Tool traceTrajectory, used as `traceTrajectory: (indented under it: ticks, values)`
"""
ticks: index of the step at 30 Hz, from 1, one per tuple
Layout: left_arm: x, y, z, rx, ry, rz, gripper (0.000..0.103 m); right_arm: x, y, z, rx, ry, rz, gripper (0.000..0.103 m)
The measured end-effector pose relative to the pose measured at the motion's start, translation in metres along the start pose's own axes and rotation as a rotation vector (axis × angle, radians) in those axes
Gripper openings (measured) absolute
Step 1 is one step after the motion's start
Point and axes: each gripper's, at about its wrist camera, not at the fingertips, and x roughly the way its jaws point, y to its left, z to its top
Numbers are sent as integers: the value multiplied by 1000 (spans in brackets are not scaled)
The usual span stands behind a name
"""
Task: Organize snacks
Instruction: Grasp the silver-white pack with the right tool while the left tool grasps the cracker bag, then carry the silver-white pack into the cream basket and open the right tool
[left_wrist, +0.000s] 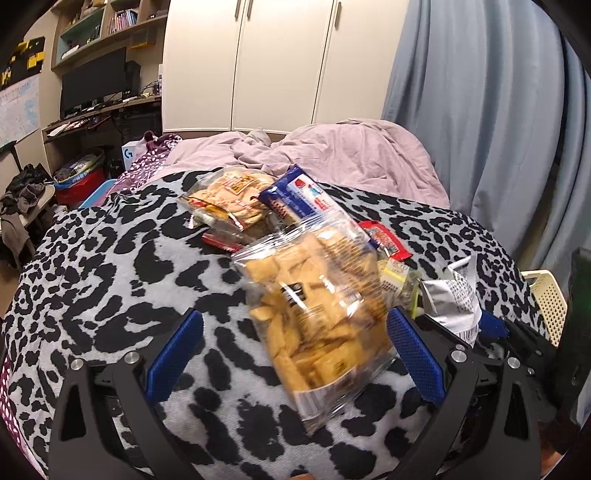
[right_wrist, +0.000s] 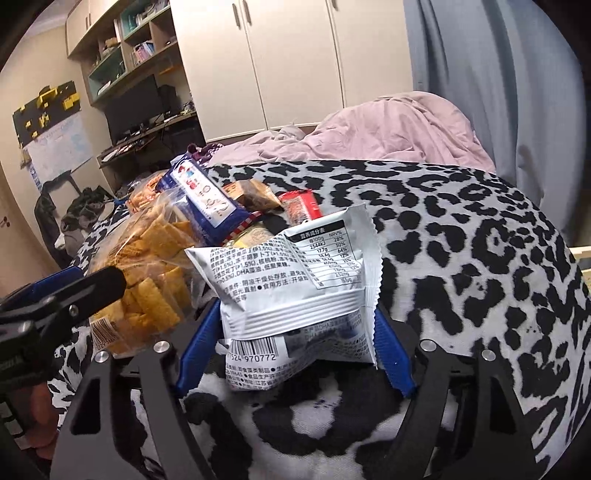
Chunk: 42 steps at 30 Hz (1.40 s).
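Sitting between the blue pads of the right claw (right_wrist: 295, 343), low in the centre of the right wrist view, the white snack packet (right_wrist: 295, 288) appears pinched at both side edges, presumably to lift it clear of the heap. Left of it lies the clear bag of crackers (left_wrist: 314, 317), sprawled between the fingers of the left claw (left_wrist: 295, 354), which stands released and wide. Both rest on the spotted blanket (left_wrist: 110, 258) over the bed, the remaining snacks piled behind.
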Motion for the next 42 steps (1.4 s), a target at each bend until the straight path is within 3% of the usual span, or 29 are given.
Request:
traceTrajectory:
  ticks: [10,19,42]
  values:
    - [13,-20,7,-4,14,-9,98,-26,-30,-4,68,-77,-68,78]
    - [38,-17,3,-71,68,4,98,-32,-49,-11,108,-75,-90,78]
    - [15,-20,0,-74,-3,-82,84,-40,-54,-15,120,-108,-128,78]
